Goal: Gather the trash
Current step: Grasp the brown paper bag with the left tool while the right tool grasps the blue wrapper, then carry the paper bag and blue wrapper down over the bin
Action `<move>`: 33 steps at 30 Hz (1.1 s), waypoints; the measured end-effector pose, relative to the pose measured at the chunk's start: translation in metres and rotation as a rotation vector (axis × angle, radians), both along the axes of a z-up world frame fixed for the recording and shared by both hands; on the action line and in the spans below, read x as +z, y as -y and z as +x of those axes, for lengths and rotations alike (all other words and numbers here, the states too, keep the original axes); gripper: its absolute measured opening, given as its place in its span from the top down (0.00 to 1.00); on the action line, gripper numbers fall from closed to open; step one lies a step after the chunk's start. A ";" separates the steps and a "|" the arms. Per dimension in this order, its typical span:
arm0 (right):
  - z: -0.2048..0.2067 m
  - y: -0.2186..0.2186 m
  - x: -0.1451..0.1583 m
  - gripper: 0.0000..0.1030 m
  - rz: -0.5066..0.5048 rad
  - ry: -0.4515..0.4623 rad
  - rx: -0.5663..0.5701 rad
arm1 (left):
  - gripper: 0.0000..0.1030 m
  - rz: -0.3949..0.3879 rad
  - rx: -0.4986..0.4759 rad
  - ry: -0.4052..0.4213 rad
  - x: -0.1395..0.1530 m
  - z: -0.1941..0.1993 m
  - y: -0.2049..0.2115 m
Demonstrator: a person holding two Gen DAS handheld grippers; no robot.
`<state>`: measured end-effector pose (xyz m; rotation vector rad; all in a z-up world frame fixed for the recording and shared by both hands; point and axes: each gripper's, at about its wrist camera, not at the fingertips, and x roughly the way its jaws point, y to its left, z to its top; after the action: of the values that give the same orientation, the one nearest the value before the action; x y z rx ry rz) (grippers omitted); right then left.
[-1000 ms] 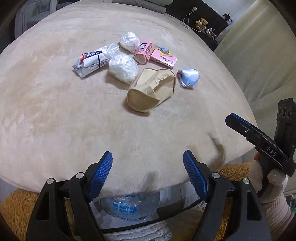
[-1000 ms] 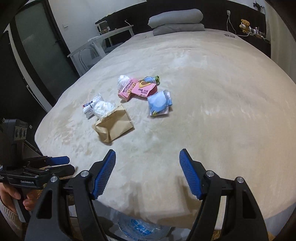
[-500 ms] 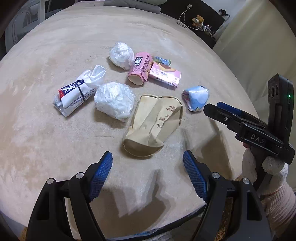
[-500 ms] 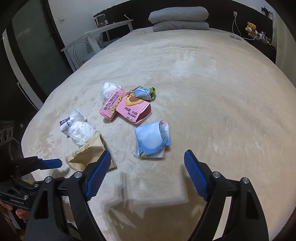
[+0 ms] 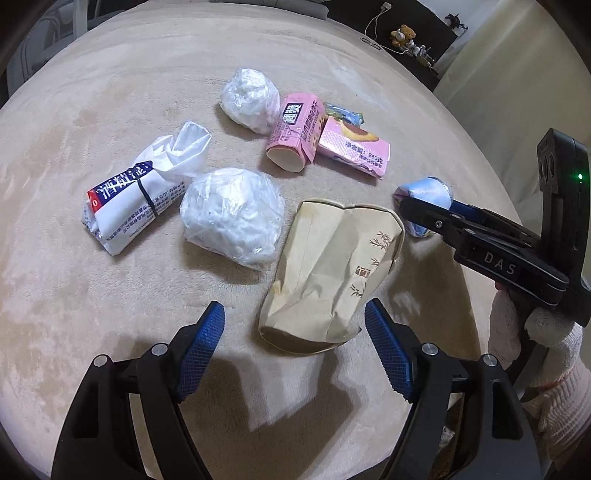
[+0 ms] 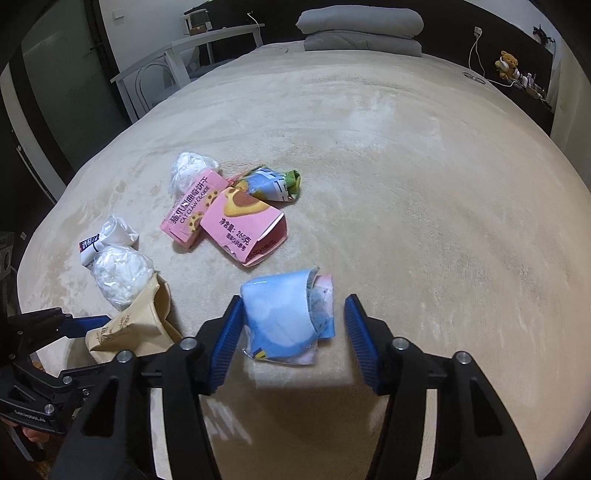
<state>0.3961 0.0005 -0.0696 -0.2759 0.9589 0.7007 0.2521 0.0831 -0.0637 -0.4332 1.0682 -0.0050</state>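
since the earlier frames both grippers have closed in over the beige plush bed cover (image 6: 424, 155); the trash now sits large in both views.

in the left wrist view, from the left: a white printed packet bound with a black band (image 5: 133, 206), two white crumpled plastic-wrapped wads (image 5: 232, 216), a crumpled tan paper bag (image 5: 332, 273) at lower centre, pink cookie cartons (image 5: 295, 138) above it, and a crumpled light blue wrapper (image 5: 428, 192) at the right. the left gripper (image 5: 293, 349) is spread wide, empty, the bag's near end between its pads.

in the right wrist view the right gripper (image 6: 291, 334) is also spread wide, straddling the blue wrapper at lower centre; the left pad looks close to or against it, the right pad apart.

risks, as i judge them: the soft cover may give under a pad, so a finger snags pile; the light wrapper could slide sideways as the pads close unevenly; the two tools stand near each other and could clash.

the bed's edge lies just below both grippers; open cover stretches right and toward the grey pillows (image 6: 362, 26).
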 end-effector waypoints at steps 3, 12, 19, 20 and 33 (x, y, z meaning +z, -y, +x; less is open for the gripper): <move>0.000 0.001 0.001 0.56 -0.002 0.009 -0.002 | 0.44 -0.018 0.007 0.017 -0.001 0.002 -0.001; -0.007 0.013 0.008 0.56 0.029 0.009 -0.015 | 0.54 -0.031 -0.004 0.049 -0.003 -0.002 -0.002; -0.019 0.025 0.015 0.56 0.056 0.004 -0.029 | 0.56 -0.042 0.008 0.080 0.000 -0.016 0.001; -0.021 0.026 0.015 0.56 0.058 0.004 -0.030 | 0.56 -0.043 0.009 0.084 0.001 -0.018 0.001; -0.057 0.055 0.028 0.56 0.126 0.006 -0.067 | 0.56 -0.026 0.027 0.175 0.018 -0.055 0.006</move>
<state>0.3386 -0.0548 -0.0413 -0.1344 0.9099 0.6948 0.1974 0.0776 -0.0456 -0.4624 0.8911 -0.0322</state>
